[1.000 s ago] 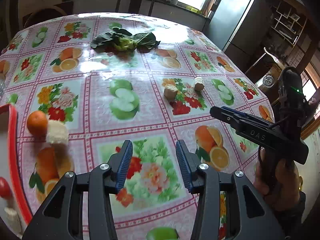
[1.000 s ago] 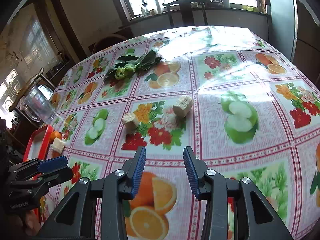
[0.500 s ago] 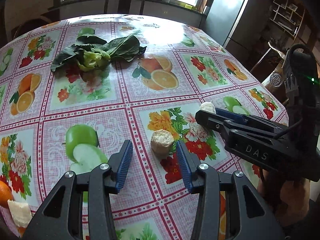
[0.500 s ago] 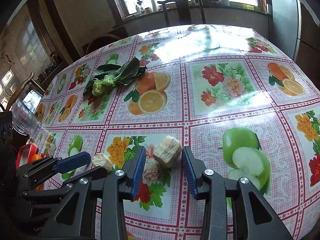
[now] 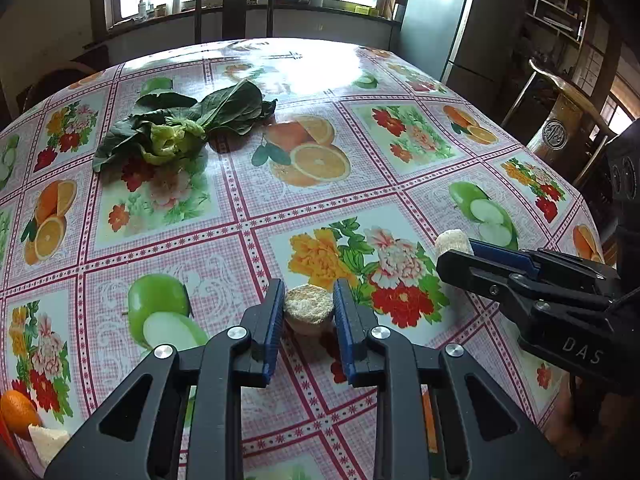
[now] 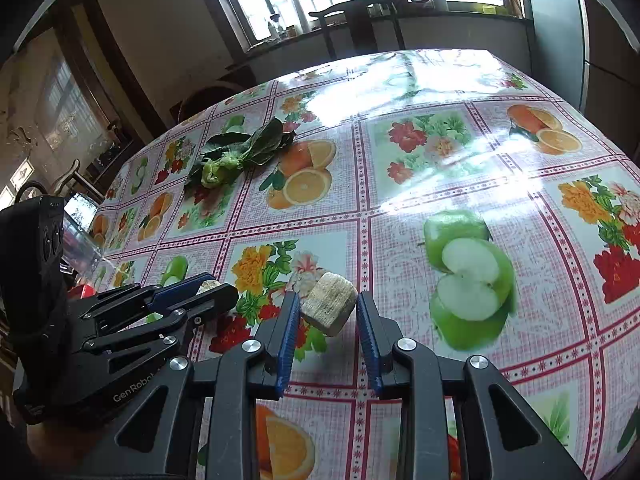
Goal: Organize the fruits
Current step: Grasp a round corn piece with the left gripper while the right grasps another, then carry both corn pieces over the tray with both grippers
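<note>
Two pale, rough-sided fruit chunks lie on the flowered tablecloth. My left gripper (image 5: 308, 309) is shut on the round chunk (image 5: 309, 303), with both blue pads pressed against its sides. My right gripper (image 6: 328, 305) holds the blocky, tilted chunk (image 6: 330, 303) between its pads. Its jaws are still closing and both pads touch the chunk's corners. In the left wrist view the right gripper (image 5: 456, 254) comes in from the right around its chunk (image 5: 450, 239). In the right wrist view the left gripper (image 6: 214, 286) sits at the left, its chunk (image 6: 209, 283) peeking out.
A bunch of leafy greens (image 5: 180, 132) lies farther back on the table (image 5: 400, 80). An orange (image 5: 16, 412) and a white fruit piece (image 5: 48, 442) sit at the near left, by a red tray (image 6: 82, 290). A chair (image 5: 234, 8) stands beyond the table.
My left gripper swept from near the tray to the round chunk and closed on it. My right gripper came forward to the blocky chunk and narrowed its jaws around it.
</note>
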Demonstrator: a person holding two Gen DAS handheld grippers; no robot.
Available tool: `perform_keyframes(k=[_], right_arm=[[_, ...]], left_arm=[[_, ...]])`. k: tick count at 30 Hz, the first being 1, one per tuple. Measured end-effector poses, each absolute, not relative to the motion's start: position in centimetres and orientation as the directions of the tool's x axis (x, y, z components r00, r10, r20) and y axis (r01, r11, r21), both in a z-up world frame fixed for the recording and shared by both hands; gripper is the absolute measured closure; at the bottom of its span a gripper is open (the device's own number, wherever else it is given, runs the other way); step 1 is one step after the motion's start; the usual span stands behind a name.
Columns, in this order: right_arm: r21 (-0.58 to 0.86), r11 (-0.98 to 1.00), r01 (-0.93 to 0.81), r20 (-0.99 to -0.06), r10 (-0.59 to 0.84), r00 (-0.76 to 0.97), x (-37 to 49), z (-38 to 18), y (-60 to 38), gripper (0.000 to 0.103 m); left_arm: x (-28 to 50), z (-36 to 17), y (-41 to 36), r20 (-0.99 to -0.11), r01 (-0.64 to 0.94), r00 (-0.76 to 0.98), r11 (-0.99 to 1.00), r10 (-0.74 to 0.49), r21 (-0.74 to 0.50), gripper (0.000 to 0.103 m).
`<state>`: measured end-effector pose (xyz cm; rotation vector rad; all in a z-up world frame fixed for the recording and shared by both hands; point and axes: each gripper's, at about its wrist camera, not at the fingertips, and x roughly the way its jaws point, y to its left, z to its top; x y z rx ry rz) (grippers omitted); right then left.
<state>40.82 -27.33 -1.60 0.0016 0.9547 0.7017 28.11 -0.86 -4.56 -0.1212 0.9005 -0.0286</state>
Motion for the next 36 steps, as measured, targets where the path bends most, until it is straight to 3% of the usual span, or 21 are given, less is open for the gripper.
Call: perform_keyframes(k=[9, 36], right_arm=[[0.316, 0.736, -0.598, -0.722, 0.596, 0.352, 35.7, 0.4, -27.6, 0.074], [0.391, 0.54, -0.746, -0.669, 0.723, 0.173, 21.4, 3.9, -20.8, 0.074]], left_arm=[[22.5, -4.1, 0.4, -0.782, -0.067, 0.616, 0.983, -0.096, -0.173, 0.081], [6.6, 0.0, 8.0, -0.723, -0.262, 0.689, 0.945, 0.043, -0.194, 0.081]])
